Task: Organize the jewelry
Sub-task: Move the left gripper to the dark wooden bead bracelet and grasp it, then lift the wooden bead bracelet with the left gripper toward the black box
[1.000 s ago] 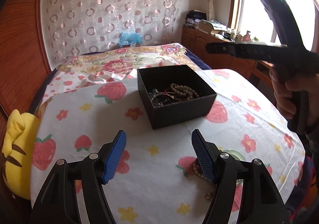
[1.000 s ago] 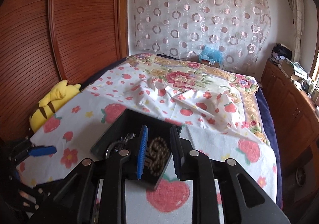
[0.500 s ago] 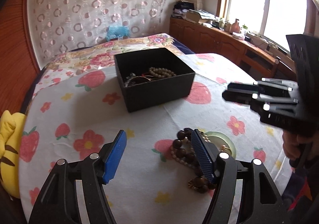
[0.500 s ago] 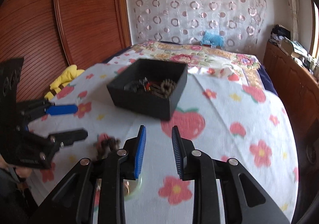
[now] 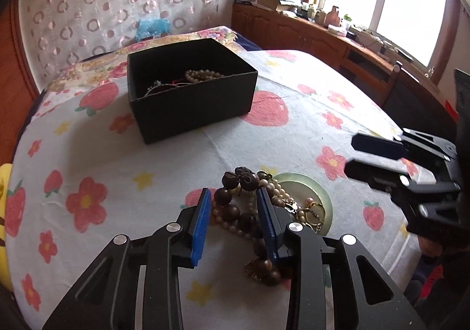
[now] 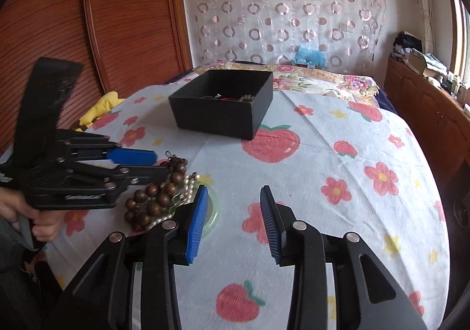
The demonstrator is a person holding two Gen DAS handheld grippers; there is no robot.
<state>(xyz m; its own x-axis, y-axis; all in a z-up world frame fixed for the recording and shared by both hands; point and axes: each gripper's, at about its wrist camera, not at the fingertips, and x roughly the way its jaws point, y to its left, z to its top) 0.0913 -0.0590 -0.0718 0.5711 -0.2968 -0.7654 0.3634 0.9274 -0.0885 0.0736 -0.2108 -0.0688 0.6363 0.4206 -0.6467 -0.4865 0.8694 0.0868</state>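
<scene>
A pile of jewelry lies by a pale green dish (image 5: 308, 187): a dark wooden bead bracelet (image 5: 232, 206), pearl strands and gold pieces. My left gripper (image 5: 235, 203) is open with its blue pads on either side of the wooden beads, not closed on them. It also shows in the right wrist view (image 6: 149, 165), over the beads (image 6: 152, 200). My right gripper (image 6: 233, 206) is open and empty above the cloth, right of the dish. A black open box (image 5: 188, 86) holds pale beads and chains; it also shows in the right wrist view (image 6: 223, 101).
The table wears a white cloth (image 6: 337, 171) with strawberries and flowers. A yellow plush (image 6: 100, 107) lies at its left edge. A bed with floral cover (image 6: 308, 80) is behind, a wooden cabinet (image 5: 317, 33) to the right.
My left gripper moved forward over the jewelry pile and narrowed around the wooden beads. My right gripper drew back from the box, lowered beside the dish and opened wider.
</scene>
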